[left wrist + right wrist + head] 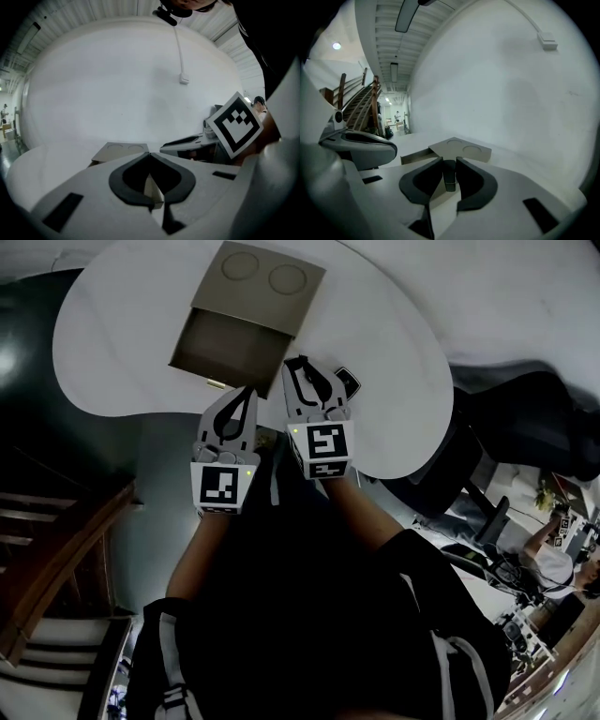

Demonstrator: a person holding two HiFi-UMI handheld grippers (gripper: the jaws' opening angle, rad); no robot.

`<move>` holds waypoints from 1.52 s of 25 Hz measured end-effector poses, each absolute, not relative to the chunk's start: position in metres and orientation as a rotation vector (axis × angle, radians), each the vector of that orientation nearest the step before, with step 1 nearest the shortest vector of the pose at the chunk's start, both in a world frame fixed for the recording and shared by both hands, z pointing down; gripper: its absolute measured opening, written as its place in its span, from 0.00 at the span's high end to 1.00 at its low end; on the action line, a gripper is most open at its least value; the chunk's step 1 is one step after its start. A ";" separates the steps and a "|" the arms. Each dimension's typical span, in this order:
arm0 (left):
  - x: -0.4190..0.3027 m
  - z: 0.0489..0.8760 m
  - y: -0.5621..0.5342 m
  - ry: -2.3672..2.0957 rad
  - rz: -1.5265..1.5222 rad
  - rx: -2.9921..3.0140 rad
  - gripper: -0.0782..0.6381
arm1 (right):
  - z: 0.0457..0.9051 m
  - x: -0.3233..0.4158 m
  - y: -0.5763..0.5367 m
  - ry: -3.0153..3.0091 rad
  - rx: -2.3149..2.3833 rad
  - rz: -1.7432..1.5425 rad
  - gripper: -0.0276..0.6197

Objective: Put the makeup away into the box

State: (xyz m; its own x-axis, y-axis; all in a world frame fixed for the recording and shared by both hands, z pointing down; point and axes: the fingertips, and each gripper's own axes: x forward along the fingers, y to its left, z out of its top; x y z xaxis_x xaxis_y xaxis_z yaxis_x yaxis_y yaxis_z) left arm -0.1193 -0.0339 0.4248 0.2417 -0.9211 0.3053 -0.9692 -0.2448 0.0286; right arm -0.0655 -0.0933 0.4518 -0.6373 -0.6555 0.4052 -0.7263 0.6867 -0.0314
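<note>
A tan box (261, 282) with two round recesses on its top stands on the white table (394, 381), its drawer (225, 348) pulled out toward me. The box also shows ahead in the left gripper view (119, 150) and the right gripper view (461, 149). My right gripper (300, 369) hovers just in front of the drawer's right corner, shut on a slim dark makeup stick (449, 174) held upright between its pads. My left gripper (246, 392) is beside it over the table's front edge, jaws closed tip to tip (150, 154) with nothing in them.
A small dark item (348, 381) lies on the table just right of the right gripper. A wooden staircase (56, 549) descends at the left below the table. Dark office chairs (487, 427) stand at the right.
</note>
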 end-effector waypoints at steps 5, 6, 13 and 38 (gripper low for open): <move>-0.141 0.431 -0.031 -1.820 0.328 2.250 0.88 | 0.458 -0.099 -0.092 -2.570 0.985 0.196 0.80; -0.144 0.432 -0.030 -1.824 0.335 2.244 0.88 | 0.461 -0.104 -0.091 -2.567 0.967 0.186 0.80; -0.161 0.438 -0.030 -1.838 0.332 2.211 0.88 | 0.489 -0.126 -0.092 -2.512 0.863 0.096 0.80; -0.157 0.437 -0.021 -1.842 0.303 2.208 0.88 | 0.526 -0.128 -0.031 -2.251 0.550 -0.204 0.78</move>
